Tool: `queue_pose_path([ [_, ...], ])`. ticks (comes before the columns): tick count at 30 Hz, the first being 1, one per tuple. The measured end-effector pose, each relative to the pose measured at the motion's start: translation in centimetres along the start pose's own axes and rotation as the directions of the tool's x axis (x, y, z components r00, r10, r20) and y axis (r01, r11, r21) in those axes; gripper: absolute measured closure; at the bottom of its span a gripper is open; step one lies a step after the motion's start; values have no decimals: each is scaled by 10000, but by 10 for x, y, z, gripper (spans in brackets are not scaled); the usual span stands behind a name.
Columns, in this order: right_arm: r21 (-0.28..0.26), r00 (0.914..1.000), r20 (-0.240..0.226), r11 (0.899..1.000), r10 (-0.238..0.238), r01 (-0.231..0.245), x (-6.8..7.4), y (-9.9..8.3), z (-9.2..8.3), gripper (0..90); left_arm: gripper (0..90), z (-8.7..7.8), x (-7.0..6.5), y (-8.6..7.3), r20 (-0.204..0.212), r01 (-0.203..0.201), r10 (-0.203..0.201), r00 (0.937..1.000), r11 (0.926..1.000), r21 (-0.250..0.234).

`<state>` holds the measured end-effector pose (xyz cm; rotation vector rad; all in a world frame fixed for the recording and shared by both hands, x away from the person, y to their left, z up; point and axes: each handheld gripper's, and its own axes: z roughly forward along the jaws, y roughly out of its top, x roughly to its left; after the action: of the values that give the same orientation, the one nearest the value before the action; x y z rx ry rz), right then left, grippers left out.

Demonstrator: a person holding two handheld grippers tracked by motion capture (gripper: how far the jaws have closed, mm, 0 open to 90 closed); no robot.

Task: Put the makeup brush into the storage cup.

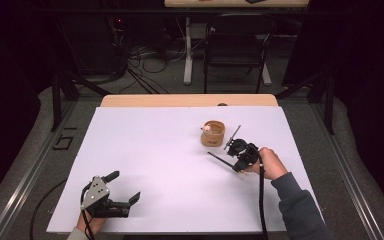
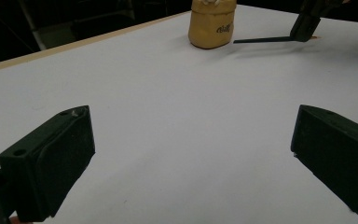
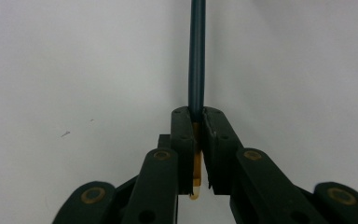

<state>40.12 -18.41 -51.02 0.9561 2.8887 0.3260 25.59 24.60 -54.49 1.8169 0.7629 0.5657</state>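
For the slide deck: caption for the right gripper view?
Right hand-held gripper shut on a dark slim pencil over the white table.

White tabletop (image 1: 155, 150) with pale wood far edge. Tan cup (image 1: 213, 133) with dark lettering; dark blue-black stick (image 3: 196, 56) with yellow end. Both tools (image 1: 125, 186) (image 3: 197, 122) black.

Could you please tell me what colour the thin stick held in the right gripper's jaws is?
The stick is dark blue-grey with a yellow end; the right gripper view shows it best.
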Motion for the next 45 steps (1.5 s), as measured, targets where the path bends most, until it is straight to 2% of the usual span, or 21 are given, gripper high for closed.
queue_pose_path([
  [4,-142,10000,90,9999,20,-19,0,-1,-3,835,0,0,0,0,18,17,-17,10000,10000,2],
  [12,-201,9996,141,9995,-261,264,4,-1,-8,835,0,0,0,0,46,32,-32,10000,10000,14],
  [20,-240,9970,232,9969,-741,746,13,1,-14,835,0,0,0,0,59,-3,3,10000,10000,30],
  [21,-380,9971,181,9965,-739,745,14,2,-14,835,0,1,0,0,63,0,0,10000,10000,30],
  [26,-247,9942,315,9943,-1030,1038,18,4,-17,835,0,1,0,0,62,-5,5,10000,10000,34],
  [45,-561,9872,132,9856,-1591,1596,34,9,-18,835,0,2,-1,0,102,5,-5,9999,10000,88],
])
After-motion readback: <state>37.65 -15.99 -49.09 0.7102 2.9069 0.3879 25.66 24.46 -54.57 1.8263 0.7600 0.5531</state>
